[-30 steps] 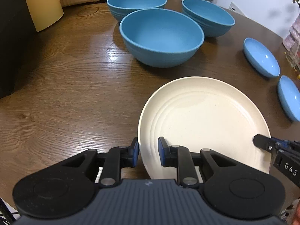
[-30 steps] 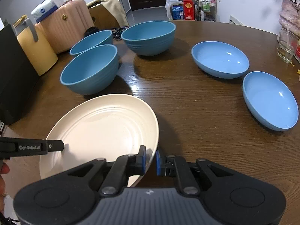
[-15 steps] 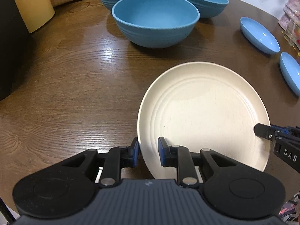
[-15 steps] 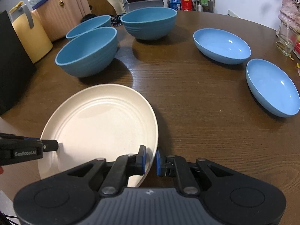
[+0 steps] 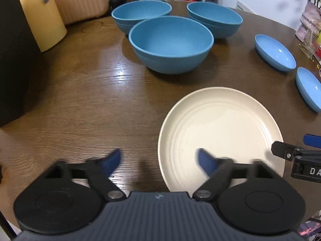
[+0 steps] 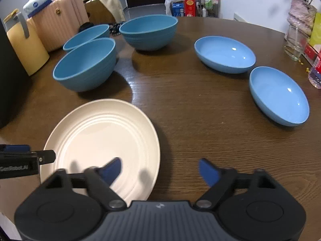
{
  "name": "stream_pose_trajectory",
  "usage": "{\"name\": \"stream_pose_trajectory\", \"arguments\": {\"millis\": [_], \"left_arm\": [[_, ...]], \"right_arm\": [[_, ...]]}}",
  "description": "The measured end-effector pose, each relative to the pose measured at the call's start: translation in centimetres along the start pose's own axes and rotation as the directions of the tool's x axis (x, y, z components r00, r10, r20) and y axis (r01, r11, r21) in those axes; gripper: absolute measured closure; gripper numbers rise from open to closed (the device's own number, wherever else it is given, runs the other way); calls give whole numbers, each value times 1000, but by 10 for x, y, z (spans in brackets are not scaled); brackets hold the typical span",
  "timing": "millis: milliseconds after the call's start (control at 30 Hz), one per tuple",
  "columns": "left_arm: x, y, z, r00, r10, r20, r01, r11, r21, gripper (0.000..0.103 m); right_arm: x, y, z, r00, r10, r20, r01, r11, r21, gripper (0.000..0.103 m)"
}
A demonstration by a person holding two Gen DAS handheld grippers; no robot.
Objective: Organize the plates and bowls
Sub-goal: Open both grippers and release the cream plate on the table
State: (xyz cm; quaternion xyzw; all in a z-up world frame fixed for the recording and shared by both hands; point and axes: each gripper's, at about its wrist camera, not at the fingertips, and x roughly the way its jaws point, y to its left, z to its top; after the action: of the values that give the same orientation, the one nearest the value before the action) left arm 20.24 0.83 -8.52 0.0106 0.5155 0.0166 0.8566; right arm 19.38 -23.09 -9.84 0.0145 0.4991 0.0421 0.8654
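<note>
A cream plate lies flat on the brown wooden table, near its front edge; it also shows in the right wrist view. My left gripper is open, its jaws standing either side of the plate's left rim. My right gripper is open over the plate's right rim. Three deep blue bowls stand behind the plate. Two shallow light-blue dishes lie to the right.
A yellow container and a pink suitcase stand at the table's left, beside a black object. A glass, a bottle and wrapped flowers are at the far right.
Both grippers were shut on the plate's rim and held it lifted. Now the plate rests on the table and both grippers have opened and let it go.
</note>
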Motion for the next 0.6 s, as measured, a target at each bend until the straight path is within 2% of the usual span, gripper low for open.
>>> {"name": "stream_pose_trajectory", "arguments": {"millis": [33,67,600], "left_arm": [[-2,1,1,1000,2,7,-2,1000,-7,0],[-5,1,1,1000,1,17,-1,1000,-11,0],[-17,-20,12,998,-36,43,34,999,28,0]], "right_arm": [[-2,-2,0,1000,-2,-4,2,1000,6,2],[-3,-4,0,1000,-5,-10,5,1000,13,0],[-19,-23,-1,999,-44,-3,44,997,63,0]]}}
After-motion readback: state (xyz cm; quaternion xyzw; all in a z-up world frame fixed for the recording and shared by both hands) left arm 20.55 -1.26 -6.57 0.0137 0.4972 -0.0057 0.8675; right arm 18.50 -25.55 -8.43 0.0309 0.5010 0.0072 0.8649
